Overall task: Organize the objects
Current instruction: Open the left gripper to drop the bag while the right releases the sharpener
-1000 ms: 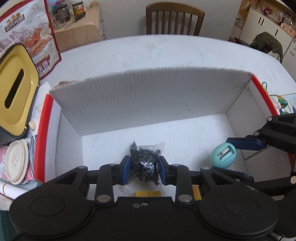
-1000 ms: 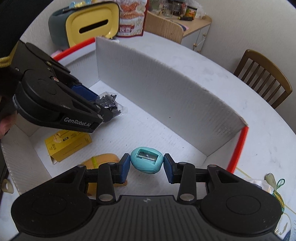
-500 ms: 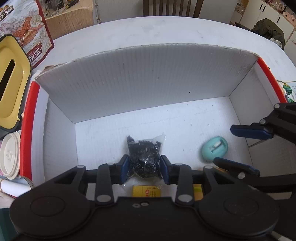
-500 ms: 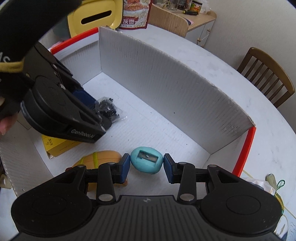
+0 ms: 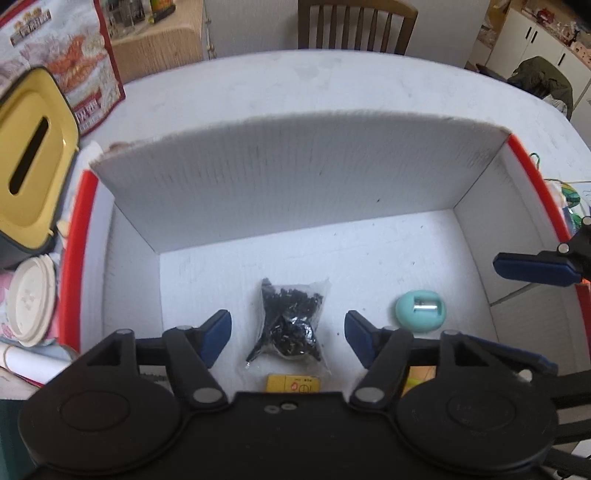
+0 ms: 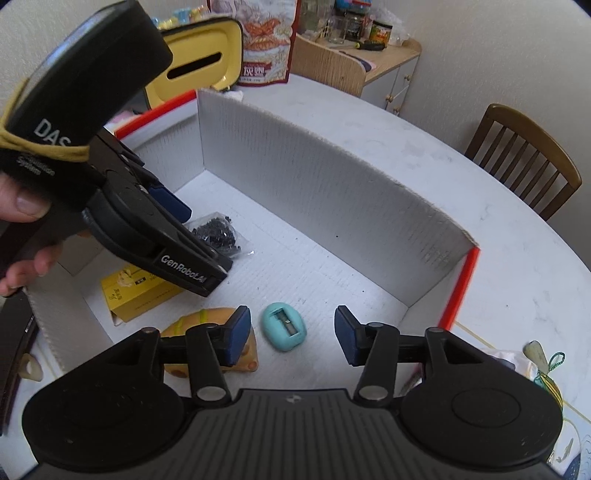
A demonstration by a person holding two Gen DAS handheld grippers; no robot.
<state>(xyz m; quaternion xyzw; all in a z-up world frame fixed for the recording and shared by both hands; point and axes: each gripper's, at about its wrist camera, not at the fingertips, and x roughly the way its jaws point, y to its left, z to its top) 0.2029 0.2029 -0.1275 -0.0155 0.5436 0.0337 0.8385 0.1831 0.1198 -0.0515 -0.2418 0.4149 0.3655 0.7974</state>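
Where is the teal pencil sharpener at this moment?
The teal pencil sharpener lies on the floor of the white box, between the open right gripper's fingers, beside the orange toy.

Our home dining room: round white tabletop (image 6: 498, 229), wooden chair (image 6: 524, 158), sideboard (image 6: 373, 74) cluttered with jars (image 6: 354, 22).

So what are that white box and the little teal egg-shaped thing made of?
The white box looks like corrugated plastic sheet, matte: fine parallel ribs run down its walls, and the cut top edge is ragged. The teal pencil sharpener seems to be smooth moulded plastic with a soft sheen, with a shiny, probably metal, blade in its slot.
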